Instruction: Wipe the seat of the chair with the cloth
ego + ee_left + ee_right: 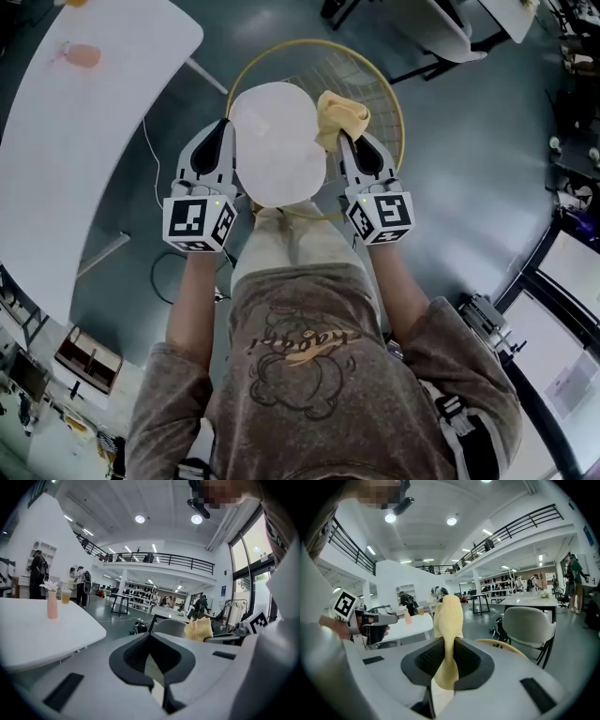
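Heads up: the cloth is only pinched by a thin fold in the jaws of the right gripper, just off the right edge of the chair seat, so it could get tugged loose once dragged, while the left gripper is seen at the seat's left edge with its jaws pressed together on nothing.

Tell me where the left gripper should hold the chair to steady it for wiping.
Take the yellow back hoop on its left arc, coming from outside and above, jaws across the tube. It looks thin and exposed there, while the round white seat is too broad to pinch. The left gripper is shut, so open it first. The right gripper holds the cloth.
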{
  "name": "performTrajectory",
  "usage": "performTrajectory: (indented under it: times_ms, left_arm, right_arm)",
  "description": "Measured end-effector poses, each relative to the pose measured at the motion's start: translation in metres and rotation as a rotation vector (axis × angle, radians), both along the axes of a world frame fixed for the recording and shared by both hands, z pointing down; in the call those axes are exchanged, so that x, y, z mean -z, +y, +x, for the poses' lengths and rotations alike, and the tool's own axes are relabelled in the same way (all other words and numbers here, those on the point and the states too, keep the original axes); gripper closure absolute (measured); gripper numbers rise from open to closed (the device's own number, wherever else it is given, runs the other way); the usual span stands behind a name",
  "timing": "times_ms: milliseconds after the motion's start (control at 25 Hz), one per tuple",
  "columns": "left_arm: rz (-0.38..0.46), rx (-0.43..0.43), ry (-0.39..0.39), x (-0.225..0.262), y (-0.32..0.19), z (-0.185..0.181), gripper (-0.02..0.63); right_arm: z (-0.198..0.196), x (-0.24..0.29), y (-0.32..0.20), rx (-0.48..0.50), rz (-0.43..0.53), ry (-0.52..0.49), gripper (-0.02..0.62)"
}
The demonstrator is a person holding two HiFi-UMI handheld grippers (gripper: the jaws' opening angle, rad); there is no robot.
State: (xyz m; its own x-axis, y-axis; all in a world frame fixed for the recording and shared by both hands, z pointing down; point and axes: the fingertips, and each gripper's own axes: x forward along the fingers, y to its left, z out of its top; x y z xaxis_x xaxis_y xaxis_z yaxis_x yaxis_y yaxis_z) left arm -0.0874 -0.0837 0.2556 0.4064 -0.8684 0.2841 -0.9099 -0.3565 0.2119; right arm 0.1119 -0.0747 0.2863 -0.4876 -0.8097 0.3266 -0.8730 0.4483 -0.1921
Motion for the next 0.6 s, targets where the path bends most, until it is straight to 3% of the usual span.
performTrajectory:
  times_ms: [600]
  left_arm:
    - [-0.081,0.005,0.03,-0.129,-0.031,-0.007,0.597]
  right_arm:
    - [-0.022,-0.133,-0.056,-0.031,-0.051,0.045,0.525]
